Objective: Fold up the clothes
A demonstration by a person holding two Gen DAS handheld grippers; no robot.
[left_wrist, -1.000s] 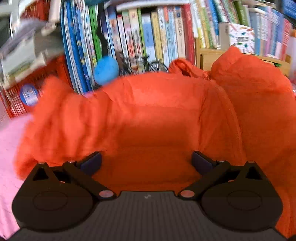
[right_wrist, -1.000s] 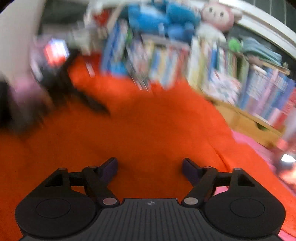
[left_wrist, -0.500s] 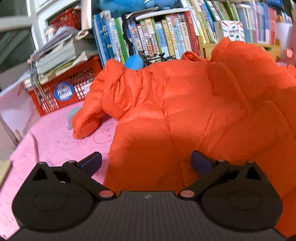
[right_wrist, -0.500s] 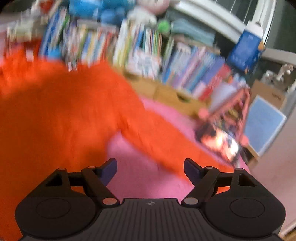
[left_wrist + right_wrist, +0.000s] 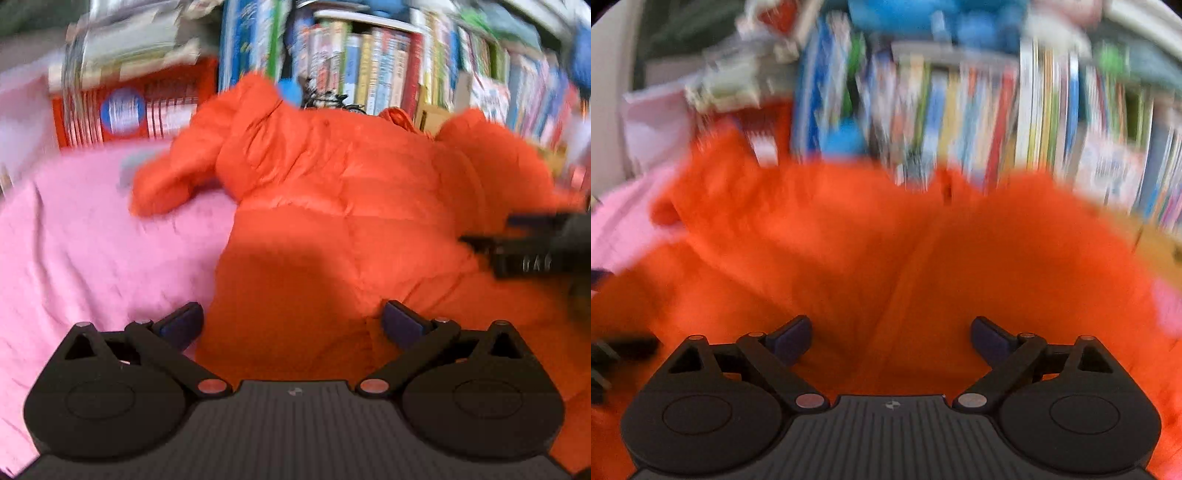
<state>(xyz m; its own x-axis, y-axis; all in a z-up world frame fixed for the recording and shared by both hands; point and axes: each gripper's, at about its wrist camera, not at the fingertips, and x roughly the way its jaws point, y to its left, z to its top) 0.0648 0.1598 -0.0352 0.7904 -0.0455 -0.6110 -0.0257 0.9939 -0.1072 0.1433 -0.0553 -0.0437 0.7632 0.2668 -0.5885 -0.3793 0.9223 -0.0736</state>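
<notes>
Swung back over the orange puffer jacket since half a second ago, right gripper spread and empty like left gripper. Lay rumpled on pink sheet, sleeve flung far left. Mid-fold or merely laid out, impossible to tell; called next for a firm pinch on slippery padding.

Pink bed cover bare along its left edge, passable, orange jacket heaped across middle and right, books and red basket walling the far edge, right gripper intruding from right

Both wrist views looked low and close over the orange jacket toward far bookshelves; shared both.
</notes>
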